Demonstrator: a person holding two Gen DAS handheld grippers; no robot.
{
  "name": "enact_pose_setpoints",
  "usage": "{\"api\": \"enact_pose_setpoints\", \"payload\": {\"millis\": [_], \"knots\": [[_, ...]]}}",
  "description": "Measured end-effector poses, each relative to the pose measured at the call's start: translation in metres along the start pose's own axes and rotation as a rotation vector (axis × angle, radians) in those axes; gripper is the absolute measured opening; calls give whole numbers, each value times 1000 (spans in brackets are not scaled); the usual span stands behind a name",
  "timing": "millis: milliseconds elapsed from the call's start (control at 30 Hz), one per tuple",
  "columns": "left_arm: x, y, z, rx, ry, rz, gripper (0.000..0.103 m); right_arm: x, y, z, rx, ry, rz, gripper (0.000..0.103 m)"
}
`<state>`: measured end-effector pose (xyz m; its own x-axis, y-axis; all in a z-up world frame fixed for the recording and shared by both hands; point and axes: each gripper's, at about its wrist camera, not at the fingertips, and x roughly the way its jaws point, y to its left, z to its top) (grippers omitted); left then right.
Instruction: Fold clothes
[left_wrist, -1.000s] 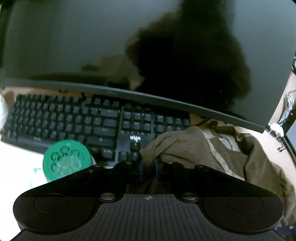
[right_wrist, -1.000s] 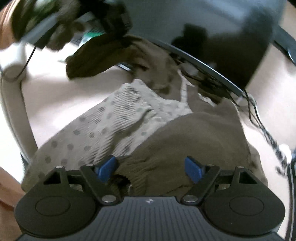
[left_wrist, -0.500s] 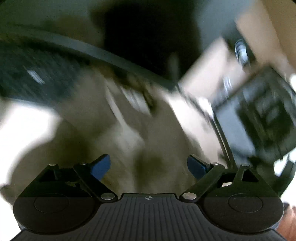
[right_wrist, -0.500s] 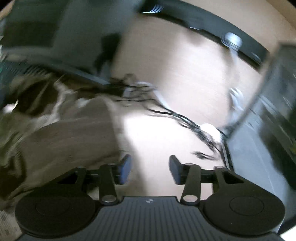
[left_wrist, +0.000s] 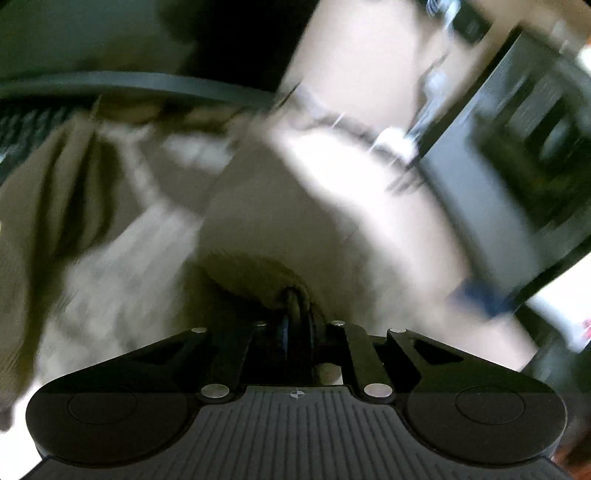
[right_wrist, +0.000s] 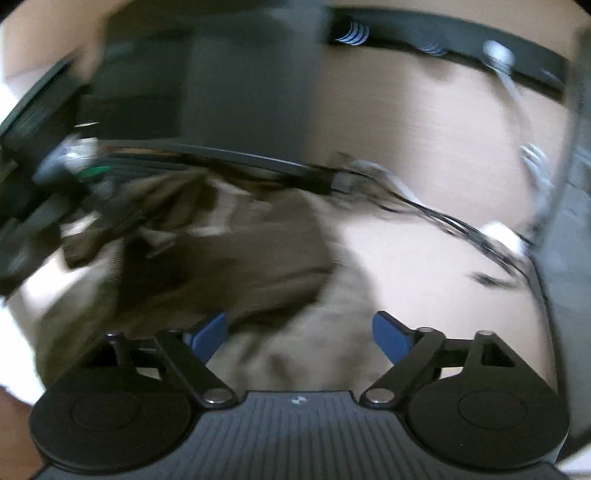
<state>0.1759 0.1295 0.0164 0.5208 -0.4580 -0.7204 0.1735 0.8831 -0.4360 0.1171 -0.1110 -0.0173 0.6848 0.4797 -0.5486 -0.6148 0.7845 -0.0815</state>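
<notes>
A brown ribbed garment with a paler lining lies crumpled on the pale desk, blurred by motion. My left gripper points down at it and its jaws are closing, nearly together, with a bunched fold of the brown cloth pinched between them. In the right wrist view the same garment spreads from the left to the middle. My right gripper hovers over its near edge. Its jaws are opening wide, and the blue pads stand apart without pressing the cloth that lies below them.
A dark monitor stands behind the garment with a black keyboard under it at the left. A tangle of cables runs across the desk to the right. A dark case stands at the right edge.
The left gripper swung right from the keyboard, opened wide, then closed on a fold of the garment. The right gripper narrowed over bare desk, then widened again as it came back over the cloth.
</notes>
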Motion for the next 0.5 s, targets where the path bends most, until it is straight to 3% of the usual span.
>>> {"api": "enact_pose_setpoints", "payload": {"millis": [133,233,267,300,333,367,400,467,500], "knots": [[-3,-23,31,-58,-52,-124,10,16,31,0,-192,-84,-100,89],[3,-35,39,-79,-56,-169,10,35,34,8,-217,-138,-145,89],[6,-39,41,-86,-57,-184,11,41,33,13,-212,-155,-151,85],[8,-43,43,-91,-59,-197,12,47,30,17,-205,-166,-157,68],[10,-47,43,-89,-64,-197,18,54,26,22,-197,-160,-163,58],[9,-47,43,-92,-76,-192,30,62,19,27,-189,-148,-170,38],[7,-44,43,-104,-95,-194,38,68,8,32,-174,-138,-178,27],[-4,-33,41,-120,-144,-182,64,79,-20,44,-137,-125,-211,21],[-16,-26,41,-111,-174,-146,70,84,-37,50,-122,-123,-257,17]]}}
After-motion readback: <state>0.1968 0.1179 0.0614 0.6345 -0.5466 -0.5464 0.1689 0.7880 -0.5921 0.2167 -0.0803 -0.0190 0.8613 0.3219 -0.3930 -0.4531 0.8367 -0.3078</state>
